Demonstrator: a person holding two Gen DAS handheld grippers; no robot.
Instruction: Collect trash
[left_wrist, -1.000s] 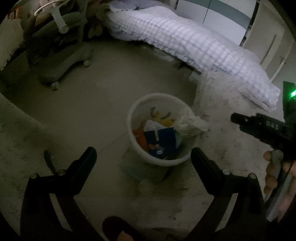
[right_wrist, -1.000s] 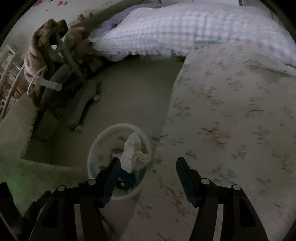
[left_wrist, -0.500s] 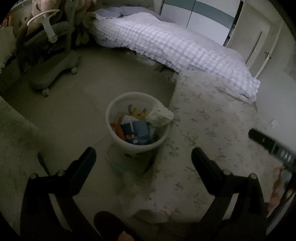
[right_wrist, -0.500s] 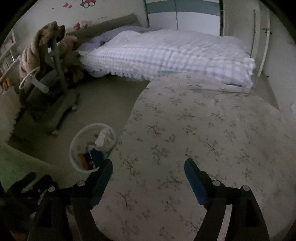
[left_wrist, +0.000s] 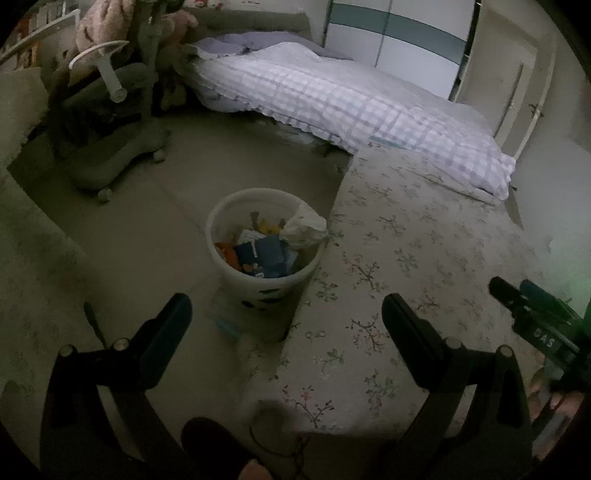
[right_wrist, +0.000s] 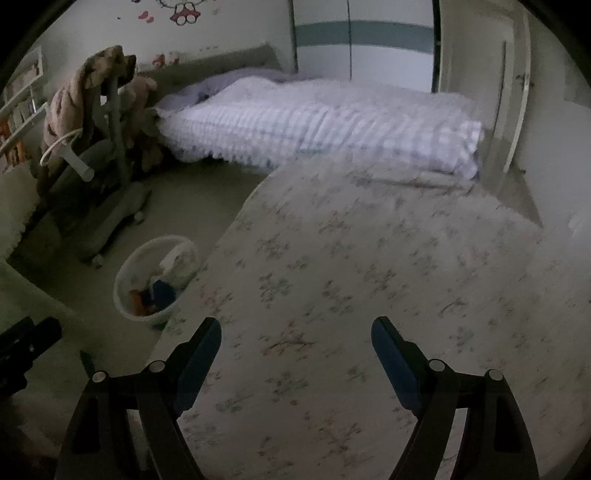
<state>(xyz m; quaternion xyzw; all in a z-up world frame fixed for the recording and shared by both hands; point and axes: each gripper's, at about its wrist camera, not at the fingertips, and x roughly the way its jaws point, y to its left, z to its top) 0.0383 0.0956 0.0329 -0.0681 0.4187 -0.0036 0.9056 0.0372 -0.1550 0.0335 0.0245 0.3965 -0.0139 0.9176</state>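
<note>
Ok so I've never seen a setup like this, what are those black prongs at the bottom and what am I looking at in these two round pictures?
Each round picture comes from a fisheye camera on a hand-held gripper, looking forward along its two fingers. One view shows the left gripper, the other the right gripper. Both are open and hold nothing. Below them are a floral-covered surface and, on the floor beside it, a white bin with trash inside, including a crumpled white wad at its rim. Behind is a bed with a checked quilt.

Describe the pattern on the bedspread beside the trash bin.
Small floral sprigs on a pale ground; clearest in the left wrist view.
</note>
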